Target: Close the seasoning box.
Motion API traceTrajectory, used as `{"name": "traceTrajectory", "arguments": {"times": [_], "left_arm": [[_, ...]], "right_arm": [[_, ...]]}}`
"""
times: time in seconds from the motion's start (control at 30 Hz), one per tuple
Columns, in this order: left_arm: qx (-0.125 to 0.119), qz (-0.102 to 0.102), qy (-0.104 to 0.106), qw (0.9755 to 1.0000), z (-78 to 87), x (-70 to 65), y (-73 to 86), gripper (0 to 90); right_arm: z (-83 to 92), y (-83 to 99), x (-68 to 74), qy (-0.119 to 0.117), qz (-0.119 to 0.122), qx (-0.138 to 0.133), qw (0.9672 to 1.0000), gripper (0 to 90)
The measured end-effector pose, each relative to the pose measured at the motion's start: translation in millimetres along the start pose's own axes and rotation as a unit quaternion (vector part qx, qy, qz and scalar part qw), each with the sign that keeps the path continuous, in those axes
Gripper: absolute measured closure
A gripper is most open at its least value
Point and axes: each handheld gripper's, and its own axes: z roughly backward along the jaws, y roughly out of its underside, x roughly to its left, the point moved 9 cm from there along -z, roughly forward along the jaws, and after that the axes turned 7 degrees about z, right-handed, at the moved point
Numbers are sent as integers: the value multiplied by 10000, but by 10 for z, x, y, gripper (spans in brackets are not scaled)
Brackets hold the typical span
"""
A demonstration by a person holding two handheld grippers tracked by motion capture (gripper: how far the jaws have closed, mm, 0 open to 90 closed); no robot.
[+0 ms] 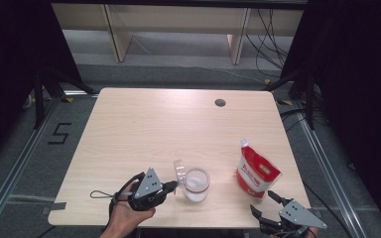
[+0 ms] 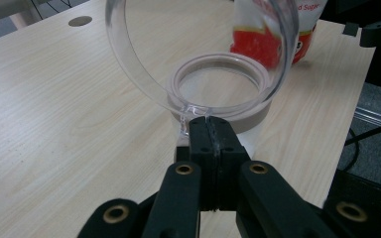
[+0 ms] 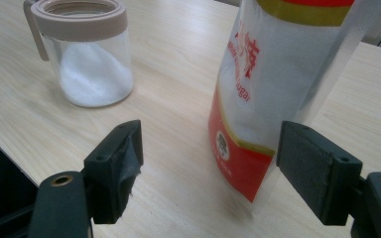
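Note:
A glass jar (image 1: 197,184) with a beige collar, part full of white grains, stands near the table's front edge. Its clear round lid (image 1: 180,171) is tipped up at the jar's left side. My left gripper (image 1: 174,186) is shut on the lid's small tab. In the left gripper view the lid (image 2: 144,74) stands upright right above the closed jaws (image 2: 212,126), with the jar's rim (image 2: 258,111) behind. A red and white sugar pouch (image 1: 255,171) stands upright right of the jar. My right gripper (image 1: 263,202) is open just in front of the pouch (image 3: 273,89), with the pads apart from it.
The wooden table (image 1: 144,124) has a dark cable hole (image 1: 220,102) at its far side. The jar (image 3: 92,54) sits to the left of the pouch with a gap between them. Black curtains and floor rails flank the table.

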Motion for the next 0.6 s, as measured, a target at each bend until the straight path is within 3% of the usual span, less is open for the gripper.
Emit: {"name": "traceTrajectory", "arguments": {"times": [0.03,0.13,0.17,0.2,0.23,0.37,0.43,0.5,0.6], "left_arm": [[-4,-123,-8,9999,-7,6,-10,888],[6,-65,-11,10000,-18,-14,-15,884],[-17,-33,3,10000,-24,-24,-20,884],[-17,-33,3,10000,-24,-24,-20,884],[-48,-50,22,10000,-30,-33,-28,884],[3,-50,31,10000,-18,-37,-8,880],[13,-52,34,10000,-14,-28,8,873],[22,73,57,10000,-3,-25,27,855],[26,37,96,9999,16,5,37,798]], "right_arm": [[1,1,1,9,0,8,10000,271],[-7,-5,-5,-15,78,-23,10000,271],[7,9,25,-34,-101,66,9999,271],[7,9,25,-34,-101,66,9999,271],[-3,-6,-13,8,99,-27,9999,271],[13,8,26,-19,-143,63,9999,270],[1,-10,-8,-12,54,-40,10000,271],[5,-3,0,-20,16,-10,10000,271],[9,0,-3,-9,32,7,10000,270]]}}
